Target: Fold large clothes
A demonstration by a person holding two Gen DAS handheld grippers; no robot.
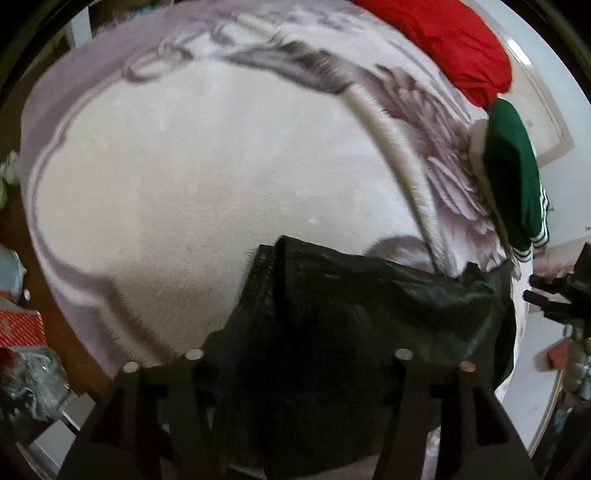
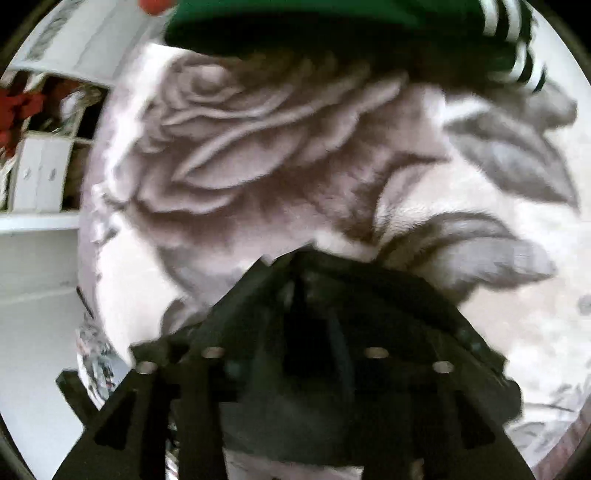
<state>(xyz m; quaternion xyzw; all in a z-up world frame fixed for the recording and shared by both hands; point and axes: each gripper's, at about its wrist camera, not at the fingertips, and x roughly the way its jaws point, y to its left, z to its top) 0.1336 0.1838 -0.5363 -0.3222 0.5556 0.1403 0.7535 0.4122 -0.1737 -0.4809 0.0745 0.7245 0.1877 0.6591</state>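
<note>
A black shiny garment (image 1: pixel 362 314) lies at the near edge of a pale lilac rose-print blanket (image 1: pixel 207 177). My left gripper (image 1: pixel 299 358) is over it, the cloth bunched between its fingers and hiding the tips. In the right wrist view the same black garment (image 2: pixel 314 295) fills the space between my right gripper's (image 2: pixel 295 354) fingers, over the blanket's rose print (image 2: pixel 258 147). The right gripper also shows at the right edge of the left wrist view (image 1: pixel 554 295). Both views are blurred.
A red garment (image 1: pixel 450 44) and a green garment with white stripes (image 1: pixel 513 177) lie at the blanket's far right; the green one shows at the top of the right wrist view (image 2: pixel 332 22). Boxes and clutter (image 1: pixel 22 332) sit on the floor at left. White shelves (image 2: pixel 40 177) stand at left.
</note>
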